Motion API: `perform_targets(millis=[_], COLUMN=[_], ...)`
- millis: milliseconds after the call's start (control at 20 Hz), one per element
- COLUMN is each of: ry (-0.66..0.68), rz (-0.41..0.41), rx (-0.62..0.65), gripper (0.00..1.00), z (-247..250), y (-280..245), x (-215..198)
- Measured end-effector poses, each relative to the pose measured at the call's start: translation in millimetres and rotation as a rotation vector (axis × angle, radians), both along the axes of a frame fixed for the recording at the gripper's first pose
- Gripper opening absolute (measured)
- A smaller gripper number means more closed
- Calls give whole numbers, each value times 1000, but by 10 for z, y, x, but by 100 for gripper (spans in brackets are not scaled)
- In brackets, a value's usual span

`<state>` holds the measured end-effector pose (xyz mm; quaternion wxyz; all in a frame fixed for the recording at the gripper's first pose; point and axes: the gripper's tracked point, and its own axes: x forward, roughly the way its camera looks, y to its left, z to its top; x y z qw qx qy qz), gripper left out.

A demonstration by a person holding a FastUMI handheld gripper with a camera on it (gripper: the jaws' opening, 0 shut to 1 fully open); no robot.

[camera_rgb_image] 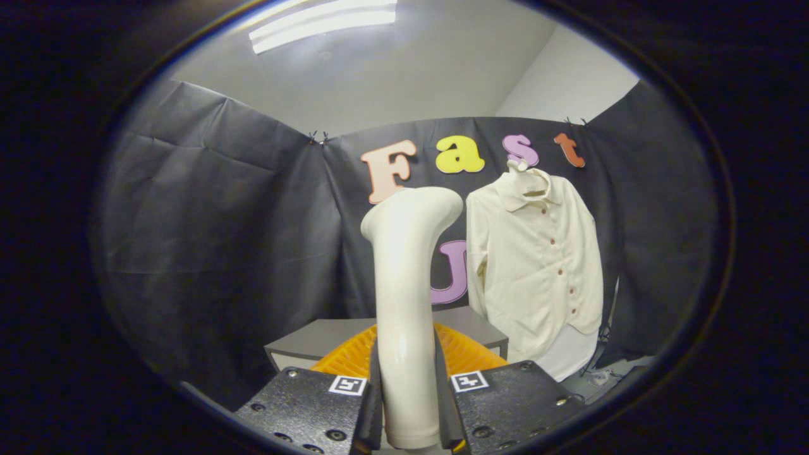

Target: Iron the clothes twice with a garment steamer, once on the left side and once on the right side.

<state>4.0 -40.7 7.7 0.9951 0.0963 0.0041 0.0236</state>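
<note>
The gripper (409, 404) is clamping the handle of the garment steamer (407, 303), with its 2 fingers (374, 404) pressing on either side of the pale shaft. The steamer is standing nearly upright between the fingers, its shaft rising from them and flaring at the top into a head that is leaning toward the right. Each gripper body is carrying 1 square marker (469, 381) on its top face, just beside the handle.

Just ahead of the fingers, an orange ribbed object (471, 354) is showing on both sides of the steamer's shaft; what it is cannot be told. Beyond it, a grey table (316, 338) is standing against the dark cloth wall (221, 240).

Farther on, ahead and to the right of the fingers, a cream buttoned shirt (537, 265) is hanging on a hanger (519, 169) against the wall, well apart from the steamer's head. Its front is facing the gripper, and its collar is sitting at about the height of the steamer's head. A ceiling light (322, 22) is glowing high above.
</note>
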Motion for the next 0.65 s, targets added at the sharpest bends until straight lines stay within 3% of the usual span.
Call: perform_targets(millis=[300,650], ry=[21,24], rz=[30,9], rx=[29,19], gripper=[34,34], z=[16,-45], y=[264,212], x=[15,65])
